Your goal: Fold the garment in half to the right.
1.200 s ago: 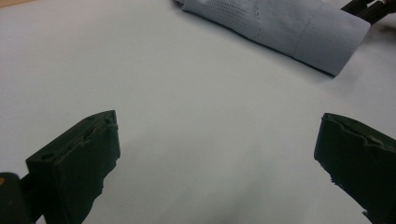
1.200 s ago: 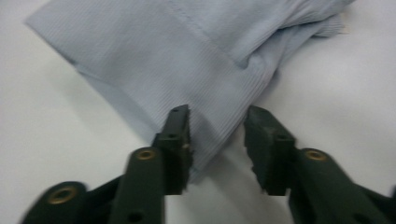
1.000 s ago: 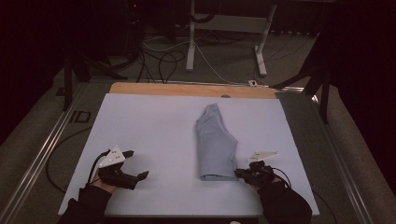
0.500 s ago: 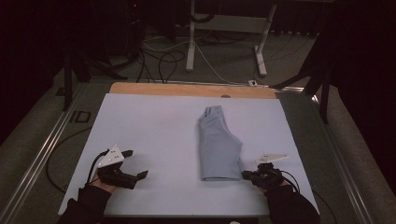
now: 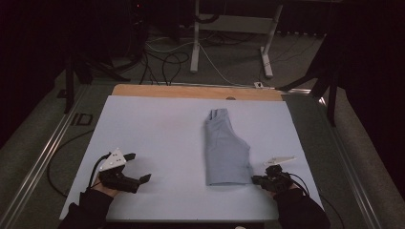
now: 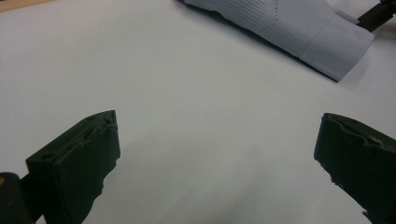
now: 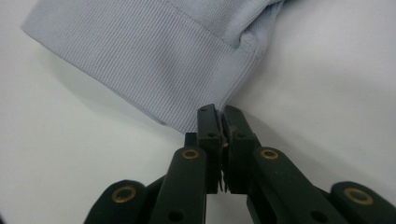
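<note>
**Folded garment, right jaws at its corner**

Pale blue folded garment [image 5: 225, 149] lies on the desk [image 5: 157, 138], its ribbed hem corner just ahead of the right gripper [image 7: 218, 122], jaws pressed together; whether they nip cloth, cannot tell. Left gripper [image 6: 215, 154] well aside, jaws spread, empty. Likely mid-fold; next move probably calls for a firm hem grip.

Whether the right gripper [image 7: 223, 112] pinches the garment's [image 7: 154, 60] corner is unclear.

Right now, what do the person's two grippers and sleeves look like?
Both grippers are black. The left gripper carries a pale grey three-cornered plate on top, and a black cable trails from it; its jaw pads are blocky and rough-edged. The right gripper also has a pale plate and a cable, with brass-coloured rivets on its linkage. The sleeves are dark.
</note>
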